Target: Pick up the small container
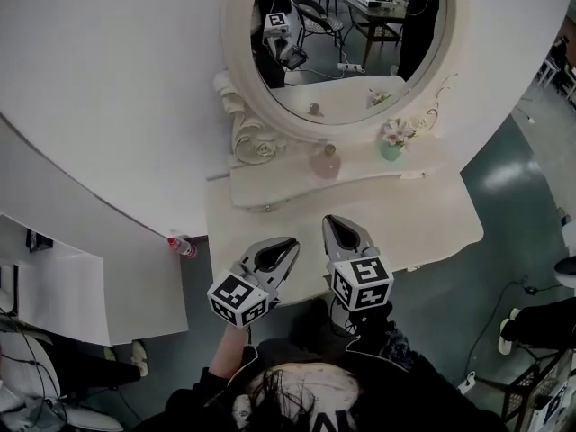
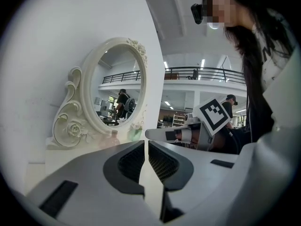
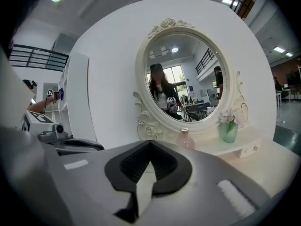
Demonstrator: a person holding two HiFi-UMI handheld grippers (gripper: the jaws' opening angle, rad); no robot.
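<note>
A person seen from above stands at a cream-white dressing table with a curved-front worktop [image 1: 430,225] and holds a grey two-jaw gripper in each hand. An oval mirror in a carved cream frame [image 1: 234,36] rises at the back, above a low raised shelf [image 1: 270,184].

The small container, a round pale-pink bottle with a narrow neck [image 1: 326,162], stands upright on that shelf, just below the mirror's lower rim and near the shelf's middle. To its right on the same shelf, apart from it, is a pale green vase of pink flowers [image 1: 391,148].

The left gripper [image 1: 290,243] and the right gripper [image 1: 336,220] are side by side over the near edge of the worktop, both pointing toward the mirror and well short of the shelf. The left gripper's jaws are closed together with nothing between them. The right gripper's jaws are likewise closed and empty.

In the right gripper view the pink bottle [image 3: 185,139] shows just above and right of the closed jaws, with the vase [image 3: 229,131] further right.

A small clear bottle with a red cap [image 1: 183,246] lies off the table's left corner.
</note>
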